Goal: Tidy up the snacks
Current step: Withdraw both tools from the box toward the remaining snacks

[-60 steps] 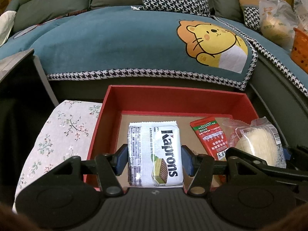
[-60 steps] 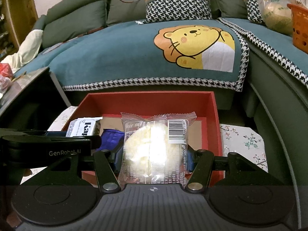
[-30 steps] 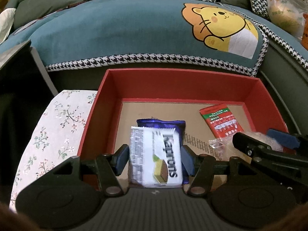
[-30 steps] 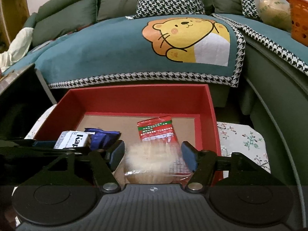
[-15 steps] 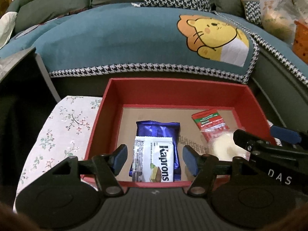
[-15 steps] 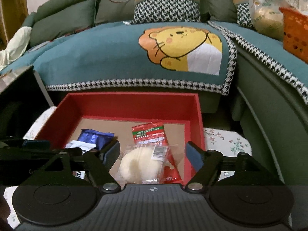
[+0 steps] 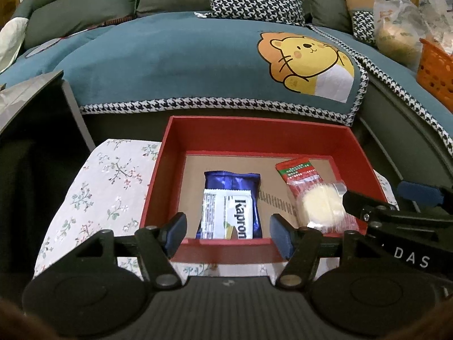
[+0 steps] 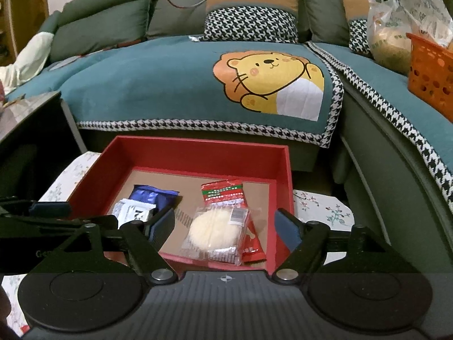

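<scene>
Now your left gripper [image 7: 228,231] and right gripper [image 8: 223,226] both hang above the red box [image 7: 254,134], jaws just spread wide and holding nothing. Two seconds ago each clamped a snack; since then you have dropped both. The white wafer pack [image 7: 228,216] lies on the blue packet [image 7: 230,180], and the round cake [image 8: 213,231] rests on the red sachet [image 8: 222,192] at the box's right.
</scene>
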Motion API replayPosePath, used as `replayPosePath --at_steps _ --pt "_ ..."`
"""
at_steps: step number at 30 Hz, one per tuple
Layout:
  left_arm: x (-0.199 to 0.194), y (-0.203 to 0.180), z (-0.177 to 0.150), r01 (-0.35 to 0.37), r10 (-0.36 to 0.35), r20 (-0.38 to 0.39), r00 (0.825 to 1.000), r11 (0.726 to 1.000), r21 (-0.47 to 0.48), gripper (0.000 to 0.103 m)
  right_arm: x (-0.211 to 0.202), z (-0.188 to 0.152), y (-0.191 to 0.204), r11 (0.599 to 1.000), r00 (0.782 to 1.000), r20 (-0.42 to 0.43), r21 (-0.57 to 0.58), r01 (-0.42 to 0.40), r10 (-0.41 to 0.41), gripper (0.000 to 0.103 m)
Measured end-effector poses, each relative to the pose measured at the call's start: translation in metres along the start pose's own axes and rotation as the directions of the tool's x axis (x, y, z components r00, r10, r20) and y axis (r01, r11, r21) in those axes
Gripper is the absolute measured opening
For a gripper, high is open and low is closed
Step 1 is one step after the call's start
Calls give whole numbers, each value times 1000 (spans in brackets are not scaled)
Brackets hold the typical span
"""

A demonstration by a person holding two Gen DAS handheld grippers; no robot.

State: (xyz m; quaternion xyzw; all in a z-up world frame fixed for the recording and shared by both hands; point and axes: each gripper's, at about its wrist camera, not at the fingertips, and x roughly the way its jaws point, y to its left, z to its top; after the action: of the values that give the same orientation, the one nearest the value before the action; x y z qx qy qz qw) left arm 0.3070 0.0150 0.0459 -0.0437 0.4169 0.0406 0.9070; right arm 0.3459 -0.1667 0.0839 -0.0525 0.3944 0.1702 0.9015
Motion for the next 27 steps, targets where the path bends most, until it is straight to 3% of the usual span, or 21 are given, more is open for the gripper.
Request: replayPosePath --at_steps 12,27 --pt "-25 14 -24 10 -10 -13 1000 1000 0 99 -27 -14 17 999 1000 -26 -53 -15 13 85" --pt "-34 53 -69 12 -16 -112 994 999 -33 99 -50 -50 37 994 994 -102 -98 -37 27 86"
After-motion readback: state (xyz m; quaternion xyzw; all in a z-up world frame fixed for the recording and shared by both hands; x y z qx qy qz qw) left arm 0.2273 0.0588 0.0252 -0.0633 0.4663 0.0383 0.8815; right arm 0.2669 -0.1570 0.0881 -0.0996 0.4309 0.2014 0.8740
